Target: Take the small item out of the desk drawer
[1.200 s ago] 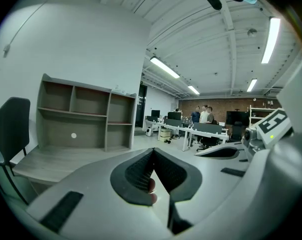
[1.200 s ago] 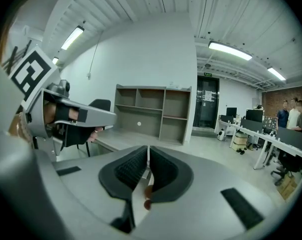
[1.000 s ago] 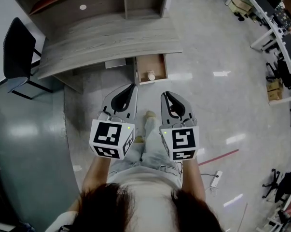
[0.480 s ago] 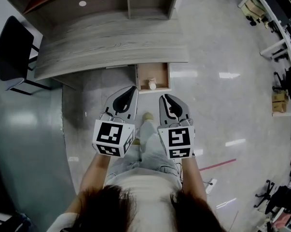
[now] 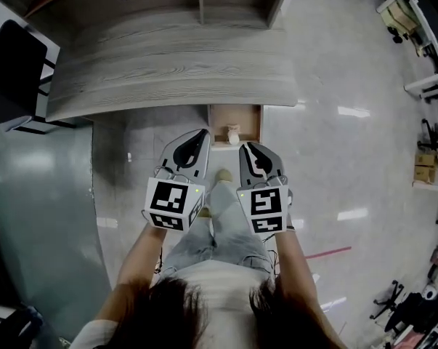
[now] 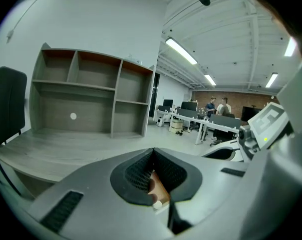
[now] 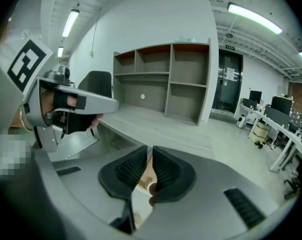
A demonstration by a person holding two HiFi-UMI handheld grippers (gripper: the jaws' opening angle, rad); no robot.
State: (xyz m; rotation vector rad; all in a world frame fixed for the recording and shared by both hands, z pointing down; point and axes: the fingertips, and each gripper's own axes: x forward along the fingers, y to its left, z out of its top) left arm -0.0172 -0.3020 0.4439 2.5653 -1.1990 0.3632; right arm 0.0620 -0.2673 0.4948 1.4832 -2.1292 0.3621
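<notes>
The left gripper and the right gripper each have their jaws pressed together on nothing, just short of the open drawer. The drawer's rear is hidden under the worktop. The small item stands inside the drawer. It is pale, and too small to identify.

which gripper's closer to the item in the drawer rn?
Right gripper, slightly: in head view it's just below-right of the item; left gripper is off the left edge of the drawer, farther.
</notes>
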